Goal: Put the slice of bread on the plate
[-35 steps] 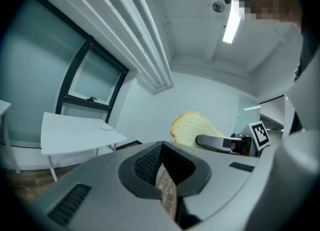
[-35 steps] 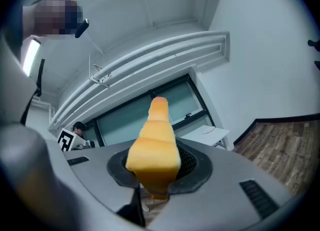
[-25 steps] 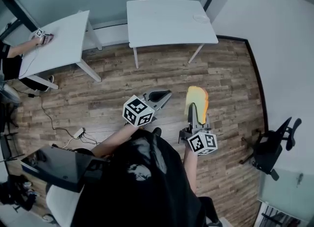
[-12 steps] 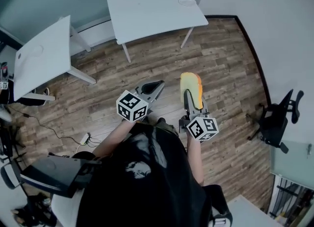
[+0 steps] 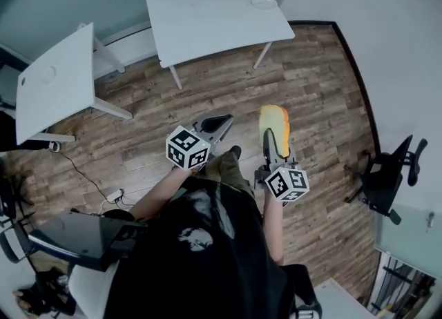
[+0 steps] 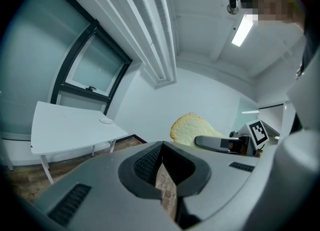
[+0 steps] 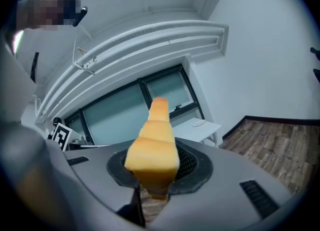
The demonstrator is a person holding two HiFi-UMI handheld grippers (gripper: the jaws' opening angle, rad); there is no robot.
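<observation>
My right gripper [image 5: 274, 146] is shut on a slice of bread [image 5: 274, 126] that stands on edge, its golden crust [image 7: 152, 145] rising out of the jaws. My left gripper [image 5: 219, 123] is beside it on the left, shut with nothing in it [image 6: 161, 161]; from there the bread [image 6: 192, 130] shows to the right. Both are held at waist height above the wooden floor. A small white plate [image 5: 263, 2] lies near the far right corner of a white table [image 5: 214, 17] some way ahead. The plate also shows in both gripper views [image 6: 105, 120] [image 7: 199, 123].
A second white table [image 5: 55, 83] stands at the left. A black office chair [image 5: 387, 179] sits by the right wall. A dark desk edge [image 5: 76, 238] lies at lower left, and cables with a power strip [image 5: 110, 192] trail on the floor.
The view has swung, and a person seated at the left table has dropped out of it. Both grippers have shifted a little together. The bread stays clamped in the right one.
</observation>
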